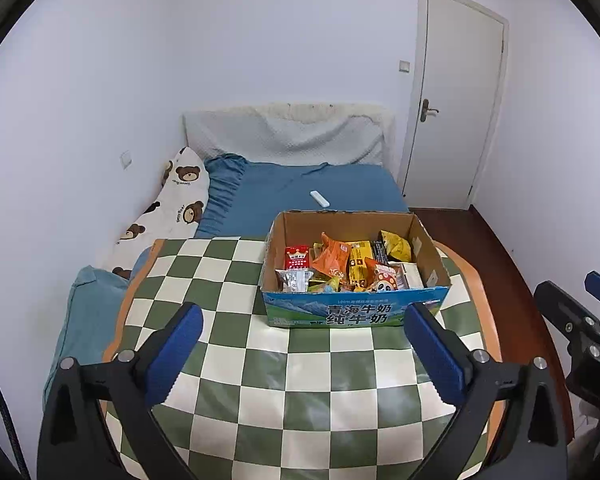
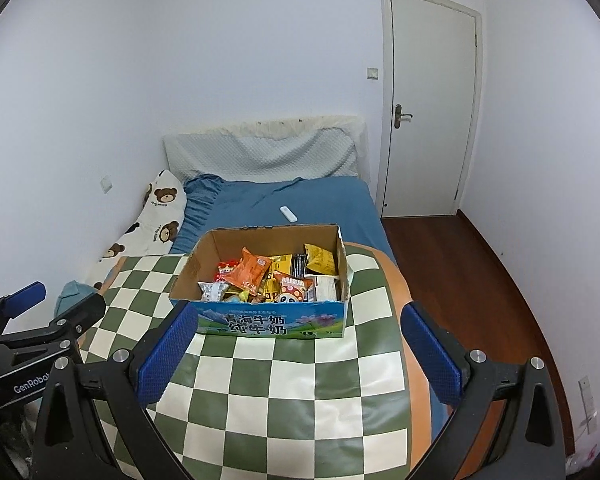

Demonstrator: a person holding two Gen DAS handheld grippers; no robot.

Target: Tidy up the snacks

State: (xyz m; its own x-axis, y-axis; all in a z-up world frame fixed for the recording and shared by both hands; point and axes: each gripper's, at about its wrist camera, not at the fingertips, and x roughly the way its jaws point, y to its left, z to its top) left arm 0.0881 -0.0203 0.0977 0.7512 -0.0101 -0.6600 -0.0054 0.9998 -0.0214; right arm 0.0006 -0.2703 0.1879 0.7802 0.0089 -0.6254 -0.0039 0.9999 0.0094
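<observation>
**Snack box set on checkered table, both claws held wide and bare**

Snacks [image 1: 342,266] are seen piled inside an open cardboard box [image 1: 354,312] whose blue front panel is printed with Chinese characters. The box is placed on the far part of a table [image 1: 260,380] covered in a green-and-white checkered cloth. An orange packet [image 2: 247,271] is laid on top of the pile, with a yellow packet [image 2: 320,260] toward the far right corner and a panda-printed packet [image 2: 294,290] near the front wall.

The left claw [image 1: 300,354] is held spread wide above the near part of the table, and nothing is gripped between its blue pads [image 1: 176,354]. The right claw [image 2: 294,356] is likewise spread wide and bare, hovering just short of the box front.

Behind the table, a bed [image 1: 300,192] with a blue sheet is seen, on which a small white remote [image 1: 319,199] is laid. A bear-print pillow [image 1: 168,204] is propped along the left wall, and a white door [image 2: 428,104] is shut at the right.
</observation>
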